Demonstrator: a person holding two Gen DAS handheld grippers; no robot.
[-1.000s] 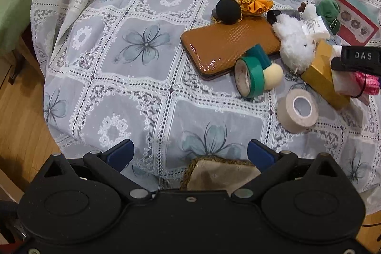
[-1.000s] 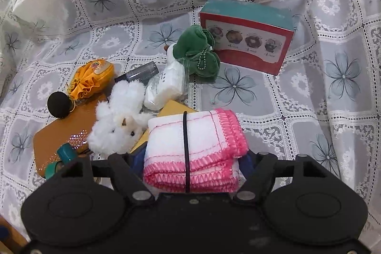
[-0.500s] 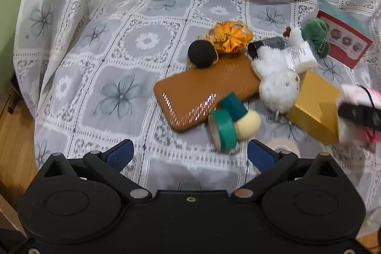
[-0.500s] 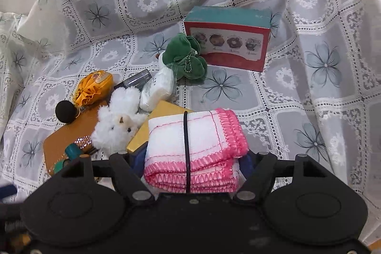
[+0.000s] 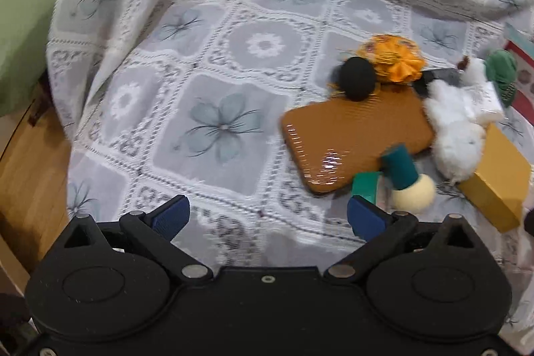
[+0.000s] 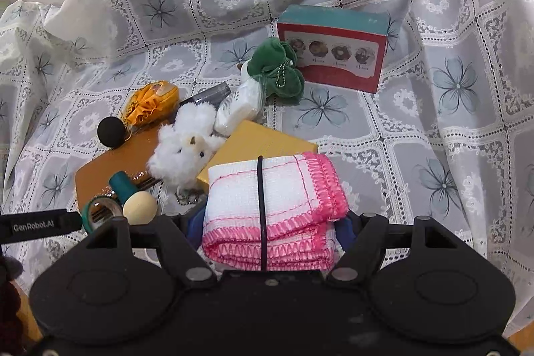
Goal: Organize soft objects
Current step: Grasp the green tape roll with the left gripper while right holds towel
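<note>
- While it is carried above the lace tablecloth [image 6: 434, 95], the folded white washcloth with pink stitched edging [image 6: 273, 209] is clamped between the pads of the right gripper [image 6: 270, 224], a black band wrapped round it.
- The left gripper [image 5: 267, 216] is held wide apart over bare cloth, nothing between its blue pads [image 5: 170, 217].
- Compared with a second ago, the brown pad formerly seen beneath the left gripper is gone from view, and the fluffy white plush toy [image 5: 457, 135] is seen further right.

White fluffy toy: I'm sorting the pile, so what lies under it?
The white fluffy toy overlaps the brown case and yellow box; anything beneath stays hidden.
</note>
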